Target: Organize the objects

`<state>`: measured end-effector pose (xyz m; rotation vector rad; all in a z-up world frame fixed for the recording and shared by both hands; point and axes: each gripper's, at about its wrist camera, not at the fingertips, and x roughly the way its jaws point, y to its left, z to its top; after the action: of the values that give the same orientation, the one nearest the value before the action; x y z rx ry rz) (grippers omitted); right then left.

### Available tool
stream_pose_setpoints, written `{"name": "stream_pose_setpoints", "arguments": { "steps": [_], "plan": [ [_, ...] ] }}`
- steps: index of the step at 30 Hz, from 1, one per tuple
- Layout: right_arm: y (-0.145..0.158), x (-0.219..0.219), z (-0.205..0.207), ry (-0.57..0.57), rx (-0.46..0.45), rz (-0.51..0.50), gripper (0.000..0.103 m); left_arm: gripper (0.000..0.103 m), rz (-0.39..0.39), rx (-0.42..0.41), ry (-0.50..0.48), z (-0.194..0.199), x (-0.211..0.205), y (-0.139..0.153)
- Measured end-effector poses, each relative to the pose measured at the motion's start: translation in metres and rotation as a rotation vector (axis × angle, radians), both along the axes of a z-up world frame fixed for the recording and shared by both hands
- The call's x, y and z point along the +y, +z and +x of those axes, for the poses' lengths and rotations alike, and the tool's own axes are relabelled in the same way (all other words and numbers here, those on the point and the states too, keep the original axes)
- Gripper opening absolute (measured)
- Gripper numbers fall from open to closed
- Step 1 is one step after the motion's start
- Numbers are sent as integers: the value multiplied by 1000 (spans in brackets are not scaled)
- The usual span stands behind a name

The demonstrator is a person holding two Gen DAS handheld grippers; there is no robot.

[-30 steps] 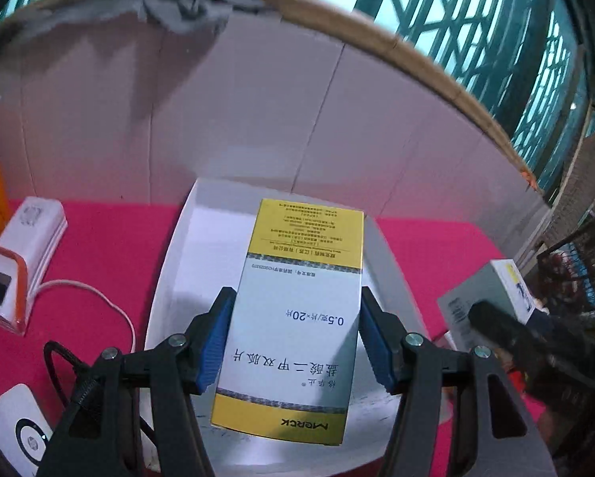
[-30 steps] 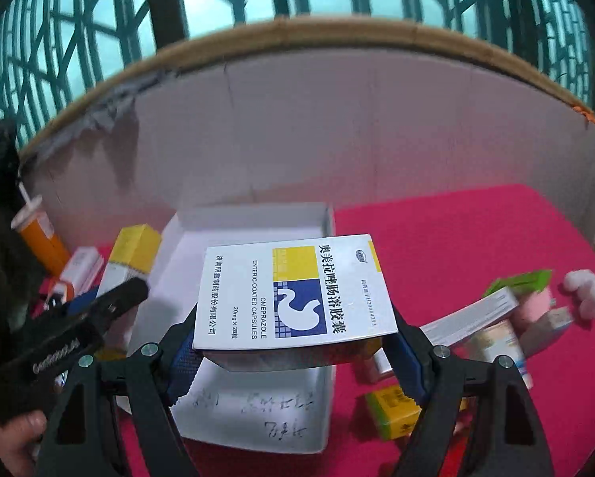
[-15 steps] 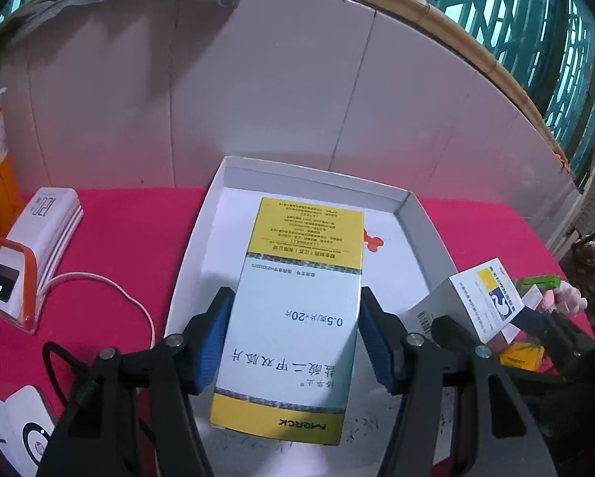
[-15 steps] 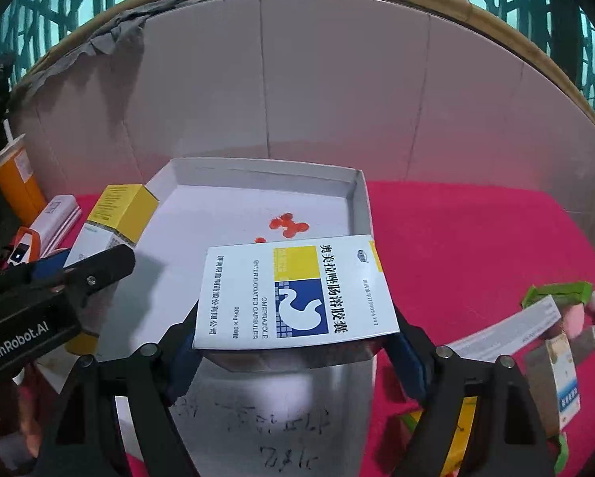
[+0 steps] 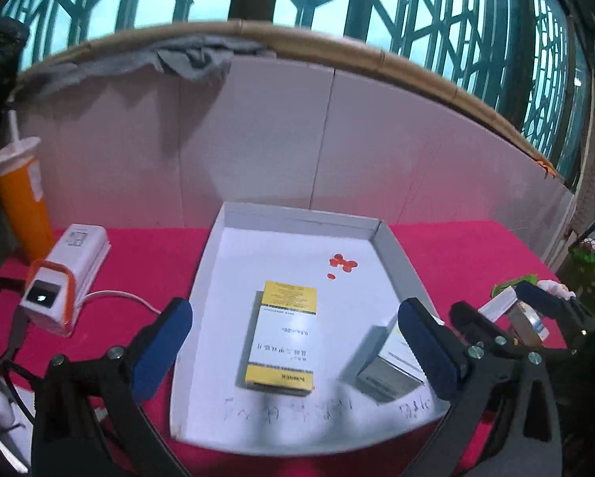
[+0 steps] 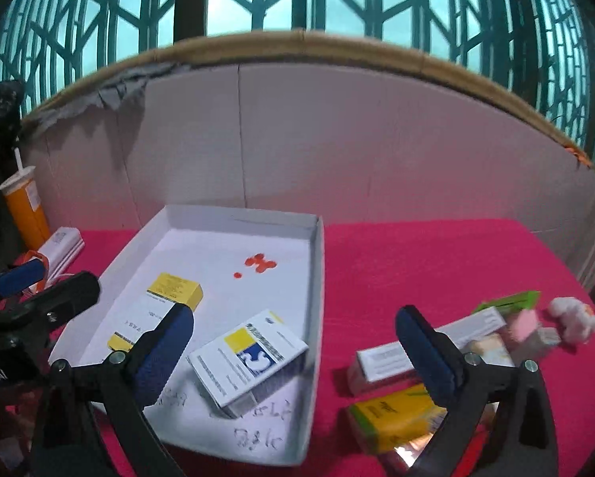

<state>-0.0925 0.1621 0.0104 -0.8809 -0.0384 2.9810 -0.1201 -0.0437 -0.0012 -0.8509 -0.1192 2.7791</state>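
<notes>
A white tray (image 5: 297, 212) lies on the red cloth. In it lies flat a white box with yellow ends (image 5: 281, 338), with my left gripper (image 5: 295, 351) above it, jaws opening wide and pads clear of it. A white box with a blue and yellow mark (image 6: 253, 357) leans against the tray's right wall (image 6: 317, 278). My right gripper (image 6: 295, 357) is over that box, jaws opening, touching nothing. The yellow-ended box (image 6: 170, 290) also shows in the right wrist view, and the second box (image 5: 385, 365) in the left wrist view.
An orange cup with a straw (image 5: 21, 198) and a white and orange device with a cable (image 5: 65, 274) stand left of the tray. Several small boxes (image 6: 397, 417) and a plush toy (image 6: 574, 318) lie right of it. A white board wall (image 5: 329, 139) closes the back.
Both grippers have opened and let go of their boxes, which now lie in the tray. Both have drawn back from the tray.
</notes>
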Motion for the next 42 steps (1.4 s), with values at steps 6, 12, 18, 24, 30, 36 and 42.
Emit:
{"name": "stream_pose_setpoints", "arguments": {
  "steps": [6, 12, 18, 24, 30, 36, 42],
  "plan": [
    [11, 12, 37, -24, 45, -10, 103, 103, -15, 61, 9, 36, 3, 12],
    [20, 29, 75, -53, 95, -11, 103, 103, -14, 49, -41, 65, 19, 6],
    [26, 65, 118, -162, 165, -42, 103, 103, -37, -84, -200, 82, 60, -35],
    [31, 96, 137, -235, 174, -119, 103, 103, -176, -196, -481, 90, 124, -84],
    [35, 100, 145, -245, 195, -147, 103, 103, -227, -238, -513, 82, 150, -100],
    [32, 97, 145, -228, 189, -152, 103, 103, -229, -279, -511, 74, 152, -104],
    [32, 96, 146, -231, 195, -158, 103, 103, -287, -270, -500, 77, 156, -104]
  ]
}}
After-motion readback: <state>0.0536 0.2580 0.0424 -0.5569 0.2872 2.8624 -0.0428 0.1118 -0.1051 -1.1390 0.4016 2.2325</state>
